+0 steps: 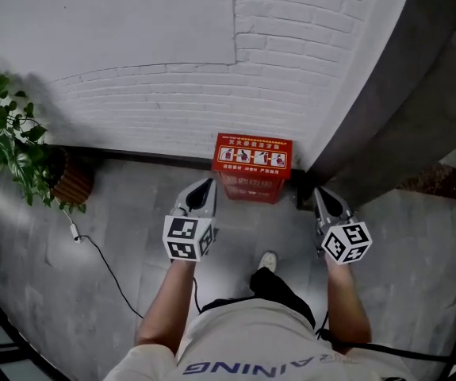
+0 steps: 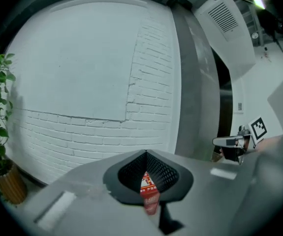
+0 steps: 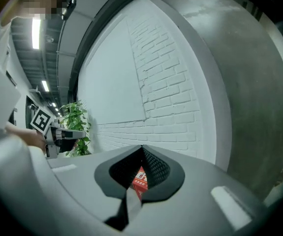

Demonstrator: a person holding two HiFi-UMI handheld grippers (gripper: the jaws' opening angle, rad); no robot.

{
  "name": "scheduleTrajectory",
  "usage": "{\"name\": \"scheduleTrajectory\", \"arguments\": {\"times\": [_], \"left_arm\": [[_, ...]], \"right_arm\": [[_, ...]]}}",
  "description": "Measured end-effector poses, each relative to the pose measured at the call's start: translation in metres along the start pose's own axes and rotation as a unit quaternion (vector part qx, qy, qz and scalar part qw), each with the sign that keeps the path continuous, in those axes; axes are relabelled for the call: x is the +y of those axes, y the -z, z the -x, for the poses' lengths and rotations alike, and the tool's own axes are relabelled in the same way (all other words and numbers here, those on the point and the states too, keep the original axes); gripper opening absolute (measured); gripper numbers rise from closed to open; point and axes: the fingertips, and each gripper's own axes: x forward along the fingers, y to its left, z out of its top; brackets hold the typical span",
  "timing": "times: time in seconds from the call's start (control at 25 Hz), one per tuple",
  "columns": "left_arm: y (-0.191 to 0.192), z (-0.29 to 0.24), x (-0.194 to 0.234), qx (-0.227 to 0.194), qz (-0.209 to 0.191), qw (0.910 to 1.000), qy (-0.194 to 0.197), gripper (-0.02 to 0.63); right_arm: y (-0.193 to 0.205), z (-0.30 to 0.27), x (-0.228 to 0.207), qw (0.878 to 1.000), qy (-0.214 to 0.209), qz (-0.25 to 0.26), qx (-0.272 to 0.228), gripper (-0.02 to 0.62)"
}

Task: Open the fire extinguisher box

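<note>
Red fire extinguisher box (image 1: 252,167) stands closed against the brick wall (image 1: 172,101)

**Fire extinguisher box** (image 1: 251,167), red: the lid carries a white heading line, a row of four instruction pictograms and a caption line. The front bears white characters. All of this print is too small to read.

**Shirt** (image 1: 235,366): pale capitals, upside down to the camera and partly cut off, showing "AINING".

**Left gripper** (image 1: 205,184) and **right gripper** (image 1: 320,191): each cube bears black-and-white square code markers, no letters.
</note>
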Motion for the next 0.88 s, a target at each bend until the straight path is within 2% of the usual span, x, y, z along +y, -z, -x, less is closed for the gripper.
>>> {"name": "scheduleTrajectory", "arguments": {"times": [0.16,0.36,0.68,0.88], "left_arm": [[-0.004,-0.049,0.001,0.014,-0.002,0.9998,-0.010,0.005],[0.004,-0.088,0.008,0.034,0.009,0.9993,-0.011,0.005],[0.012,-0.128,0.040,0.044,0.010,0.9987,0.021,0.005],[0.046,-0.146,0.062,0.069,0.010,0.9971,0.032,0.005]], "right_arm": [[-0.003,-0.037,-0.030,1.000,-0.023,0.007,0.017,0.005],[0.006,-0.067,-0.052,0.999,-0.029,-0.014,0.032,0.005],[0.031,-0.096,-0.062,0.999,0.009,-0.025,0.038,0.005],[0.055,-0.111,-0.071,0.998,0.033,-0.032,0.049,0.005]]}}
